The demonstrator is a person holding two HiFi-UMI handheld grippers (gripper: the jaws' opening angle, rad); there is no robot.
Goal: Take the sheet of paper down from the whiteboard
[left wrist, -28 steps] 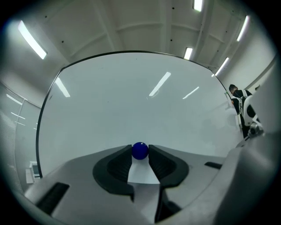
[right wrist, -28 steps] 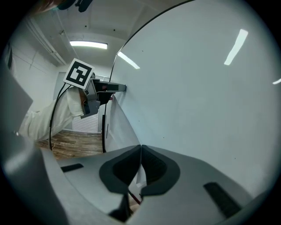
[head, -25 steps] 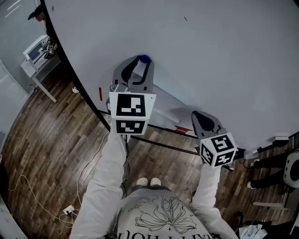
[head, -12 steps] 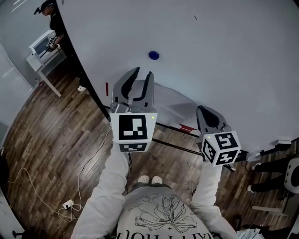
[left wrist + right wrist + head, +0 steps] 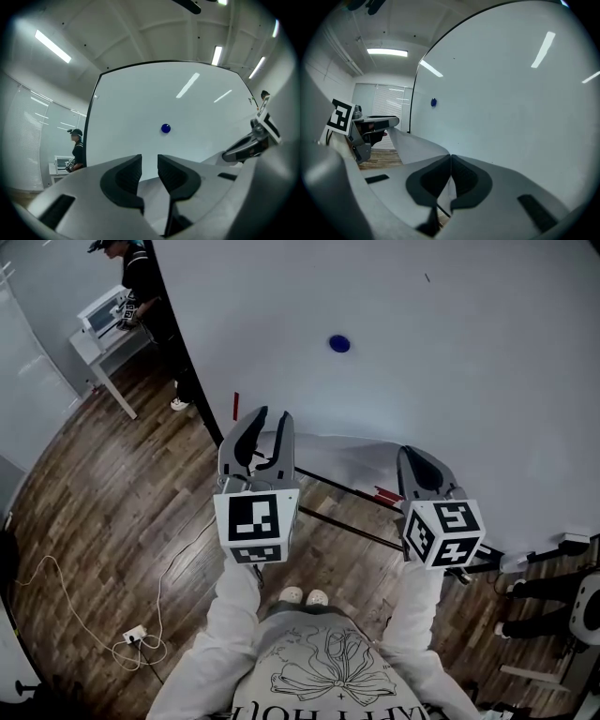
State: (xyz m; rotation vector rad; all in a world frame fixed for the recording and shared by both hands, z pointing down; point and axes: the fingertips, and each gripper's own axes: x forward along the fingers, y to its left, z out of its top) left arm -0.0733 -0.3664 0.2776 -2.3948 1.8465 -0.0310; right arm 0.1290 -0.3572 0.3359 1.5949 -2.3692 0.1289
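The whiteboard (image 5: 450, 352) fills the upper head view, with a blue magnet (image 5: 339, 343) (image 5: 165, 128) (image 5: 433, 102) stuck on it. The white sheet of paper (image 5: 337, 457) (image 5: 417, 147) hangs off the board, curling between my two grippers. My right gripper (image 5: 410, 452) (image 5: 450, 157) is shut on its right end. My left gripper (image 5: 271, 414) (image 5: 149, 161) stands below the magnet and away from it. Its jaws have just been closing a little and are still apart. The sheet's left edge (image 5: 151, 197) reaches low between them, and the pads do not press on it.
A person (image 5: 141, 277) stands at the far left by a small white table (image 5: 103, 329). Under the board's lower edge lies a red marker (image 5: 386, 493). A cable and power strip (image 5: 136, 636) lie on the wooden floor. A chair base (image 5: 586, 592) is at the right.
The left gripper has drawn back and down from the blue magnet, which stays on the board. Its jaws have narrowed slightly. The right gripper keeps its hold and has shifted only slightly.
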